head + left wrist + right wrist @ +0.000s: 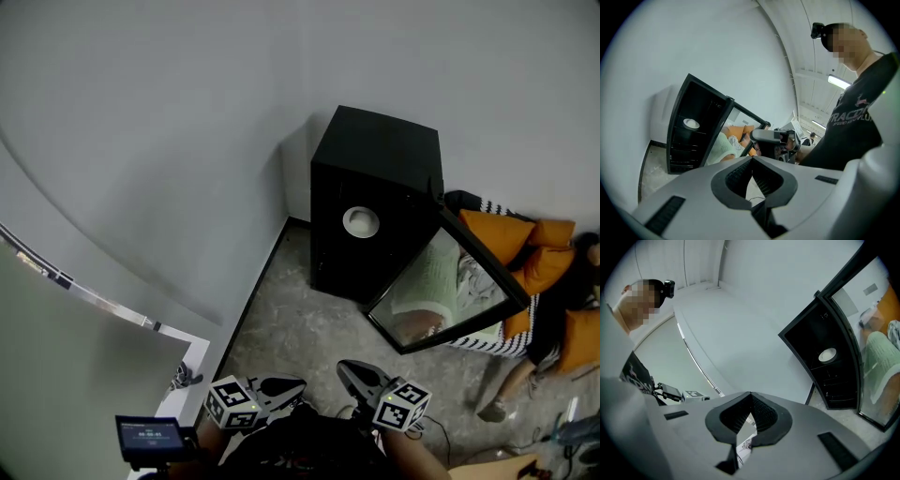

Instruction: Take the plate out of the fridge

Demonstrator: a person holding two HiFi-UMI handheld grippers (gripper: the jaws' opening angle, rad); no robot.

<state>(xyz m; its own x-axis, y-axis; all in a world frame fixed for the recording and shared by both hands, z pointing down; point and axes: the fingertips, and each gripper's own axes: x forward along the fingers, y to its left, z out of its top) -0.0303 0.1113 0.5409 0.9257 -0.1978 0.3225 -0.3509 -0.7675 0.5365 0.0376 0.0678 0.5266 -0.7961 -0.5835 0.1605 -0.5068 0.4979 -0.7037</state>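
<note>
A small black fridge [375,202] stands on the floor against the wall, its glass door [448,291] swung open to the right. A white plate [361,221] rests on a shelf inside; the plate [691,123] also shows in the left gripper view, and the plate [828,355] in the right gripper view. My left gripper [292,384] and right gripper [349,369] are held close to my body at the bottom of the head view, well short of the fridge. Both are shut with nothing between their jaws.
Orange cushions and a striped cloth [525,258] lie on the floor right of the fridge, reflected in the door. A small screen device [150,436] sits at the lower left. White walls meet behind the fridge. Speckled floor [300,328] lies between me and the fridge.
</note>
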